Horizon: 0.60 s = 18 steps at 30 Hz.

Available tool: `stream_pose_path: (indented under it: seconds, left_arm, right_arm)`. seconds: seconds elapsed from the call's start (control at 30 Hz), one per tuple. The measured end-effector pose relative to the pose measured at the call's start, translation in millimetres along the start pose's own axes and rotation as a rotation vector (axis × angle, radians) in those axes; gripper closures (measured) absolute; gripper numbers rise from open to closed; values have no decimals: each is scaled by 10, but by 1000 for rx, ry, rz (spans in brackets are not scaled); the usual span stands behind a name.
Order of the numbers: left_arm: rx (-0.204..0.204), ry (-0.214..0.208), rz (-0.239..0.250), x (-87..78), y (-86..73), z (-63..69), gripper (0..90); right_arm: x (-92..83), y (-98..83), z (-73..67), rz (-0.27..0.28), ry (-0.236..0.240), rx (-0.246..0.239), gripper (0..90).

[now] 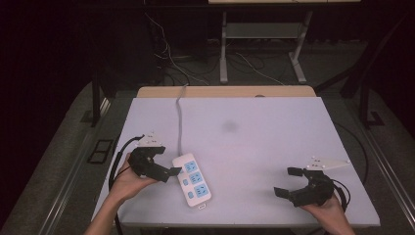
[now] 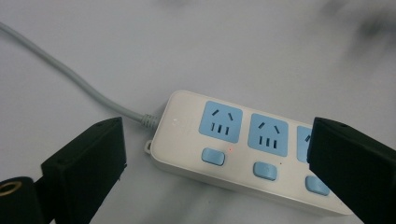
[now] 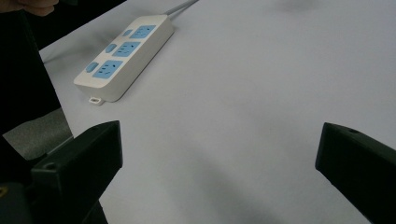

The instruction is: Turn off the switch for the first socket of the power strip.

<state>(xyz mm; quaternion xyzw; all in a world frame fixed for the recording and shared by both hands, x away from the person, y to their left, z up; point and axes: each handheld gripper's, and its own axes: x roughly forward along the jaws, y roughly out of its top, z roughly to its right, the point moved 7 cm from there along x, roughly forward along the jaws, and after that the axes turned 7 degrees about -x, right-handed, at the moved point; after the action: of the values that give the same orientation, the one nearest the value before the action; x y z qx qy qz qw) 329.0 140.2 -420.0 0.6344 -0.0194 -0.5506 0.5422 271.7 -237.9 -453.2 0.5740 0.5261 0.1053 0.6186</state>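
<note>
Power strip [image 1: 192,179] flat on white table [image 1: 274,147], left gripper [image 1: 169,166] spread just beside it, right gripper [image 1: 288,182] spread well apart.

Power strip [image 2: 243,149]: smooth white plastic, slightly glossy, with matt blue plastic sockets and buttons. Desk [image 1: 274,127]: smooth, matt pale surface. Left gripper [image 2: 215,168]: matt black plastic.
</note>
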Motion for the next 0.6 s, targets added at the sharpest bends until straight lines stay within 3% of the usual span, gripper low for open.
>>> stream_pose_path:
  seconds: [0.17, 0.23, 0.3, 0.33, 0.37, 0.4, 0.6]
  left_arm:
    - [5, -9, -27, 19, 14, -9, 92]
    - [8, -13, -37, 13, 30, 0, 178]
    - [13, -18, -45, 8, 43, 18, 203]
    - [21, -21, -50, 5, 52, 24, 266]
    - [24, -26, -53, 4, 62, 35, 266]
    - [31, -27, -58, 2, 74, 41, 328]
    - [48, -32, -80, 23, 117, 48, 480]
  right_arm:
    - [9, -4, -7, -4, 4, -2, 4]
    - [17, -10, -12, -10, 4, -6, 4]
    - [19, -11, -12, -11, 4, -6, 4]
    - [22, -14, -14, -12, 5, -7, 4]
    - [22, -14, -14, -12, 5, -7, 4]
    - [23, -16, -16, -13, 6, -8, 4]
    - [27, -20, -21, -17, 7, -10, 4]
